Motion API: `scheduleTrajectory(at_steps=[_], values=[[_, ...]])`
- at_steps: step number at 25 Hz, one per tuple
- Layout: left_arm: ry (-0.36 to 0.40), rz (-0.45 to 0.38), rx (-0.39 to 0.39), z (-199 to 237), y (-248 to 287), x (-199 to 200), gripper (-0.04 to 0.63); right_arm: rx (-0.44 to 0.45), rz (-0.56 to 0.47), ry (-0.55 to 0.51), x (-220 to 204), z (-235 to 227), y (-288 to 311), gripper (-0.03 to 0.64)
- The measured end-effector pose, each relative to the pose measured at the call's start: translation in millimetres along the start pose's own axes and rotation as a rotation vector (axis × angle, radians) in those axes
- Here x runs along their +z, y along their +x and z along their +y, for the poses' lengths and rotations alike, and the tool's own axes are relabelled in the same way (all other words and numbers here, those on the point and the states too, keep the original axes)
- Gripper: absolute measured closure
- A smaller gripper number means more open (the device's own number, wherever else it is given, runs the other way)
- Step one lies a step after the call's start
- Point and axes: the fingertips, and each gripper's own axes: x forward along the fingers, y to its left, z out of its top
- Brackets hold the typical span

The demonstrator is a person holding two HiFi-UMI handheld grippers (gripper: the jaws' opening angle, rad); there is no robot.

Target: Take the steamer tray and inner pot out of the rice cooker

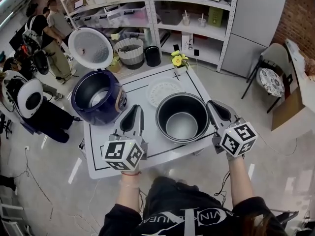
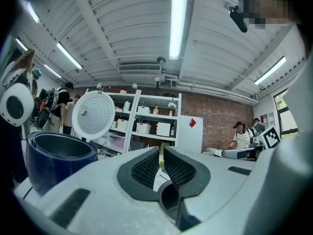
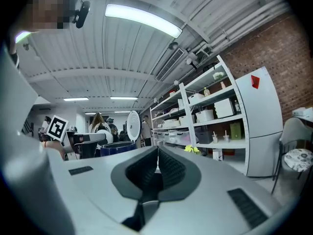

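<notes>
The dark inner pot (image 1: 182,127) stands empty on the white table (image 1: 97,149), between my two grippers. Just behind it lies the white round steamer tray (image 1: 165,90). At the table's left stands the dark blue rice cooker (image 1: 96,100), its lid (image 1: 91,48) raised and its well empty. My left gripper (image 1: 134,111) hangs just left of the pot, apart from its rim, jaws shut on nothing (image 2: 161,151). The right gripper (image 1: 212,106) is close beside the pot's right rim, also shut and empty (image 3: 157,153). In the left gripper view the cooker (image 2: 58,155) shows at the left.
A small vase of yellow flowers (image 1: 178,59) stands at the table's far edge. White shelving (image 1: 187,28) with bins and a basket (image 1: 130,50) runs behind. People stand at the left (image 1: 54,28). A chair (image 1: 269,77) is at the right.
</notes>
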Motion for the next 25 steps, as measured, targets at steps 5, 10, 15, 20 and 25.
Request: scheduleTrajectory(at_steps=[5,10,15,20,25], values=[[0.019,-0.006,0.017,2,-12,12,0.569,0.021,0.013,-0.013,6,7,-8,0.617],[0.029,-0.015,0.042,10,-24,18,0.572,0.029,0.019,-0.034,10,12,-15,0.617],[0.040,-0.011,0.055,10,-34,21,0.572,0.033,0.026,-0.060,7,16,-19,0.617],[0.066,-0.008,0.058,6,-46,18,0.572,0.041,0.033,-0.071,1,26,-20,0.618],[0.065,-0.001,0.066,5,-57,6,0.572,0.037,0.029,-0.077,-3,30,-26,0.618]])
